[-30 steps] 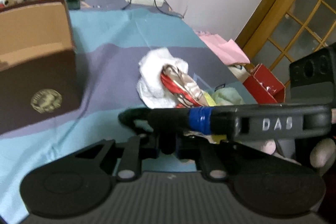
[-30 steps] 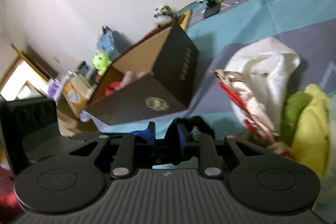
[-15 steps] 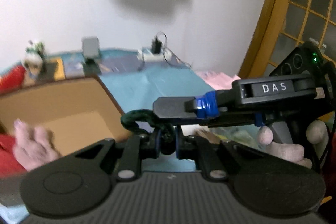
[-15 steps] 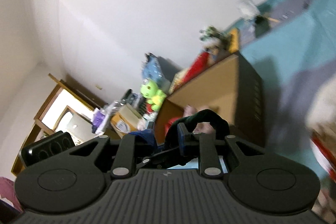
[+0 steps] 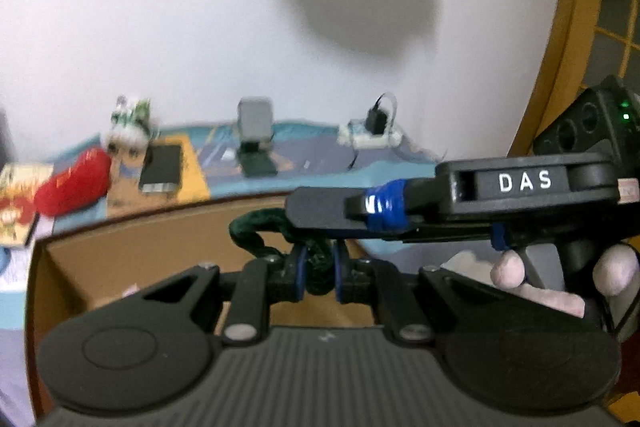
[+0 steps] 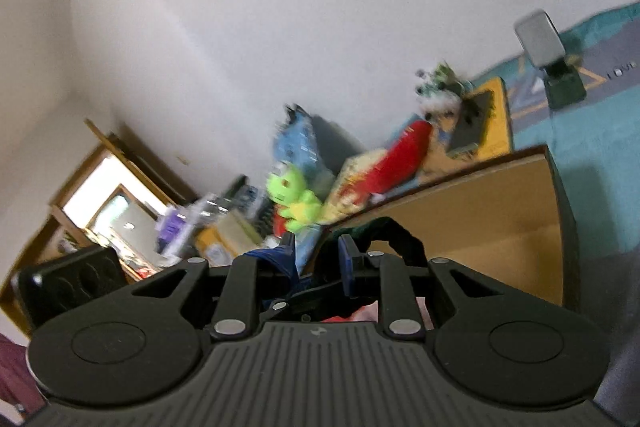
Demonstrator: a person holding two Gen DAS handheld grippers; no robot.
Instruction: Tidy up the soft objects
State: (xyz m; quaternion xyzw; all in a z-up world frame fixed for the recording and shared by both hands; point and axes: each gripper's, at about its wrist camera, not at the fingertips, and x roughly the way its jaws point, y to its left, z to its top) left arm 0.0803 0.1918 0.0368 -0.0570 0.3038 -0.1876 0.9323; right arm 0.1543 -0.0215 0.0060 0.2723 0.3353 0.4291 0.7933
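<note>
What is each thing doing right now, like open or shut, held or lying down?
Left tool: shut on the green scrunchie.
Right tool: shut on the green scrunchie.
Green scrunchie: held by both tools, above the box.
Cardboard box: open.
Red plush: lying on the bed.

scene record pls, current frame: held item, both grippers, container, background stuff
held item: dark green velvety loop, looks like a scrunchie
left gripper: shut on the loop
right gripper: fingers also pinch the loop, reaching in from the right; jaws have just been opening slightly
container: open cardboard box, directly below and behind the loop
box contents: mostly hidden
background: red plush, phone on stand, power strip on the blue cloth
</note>
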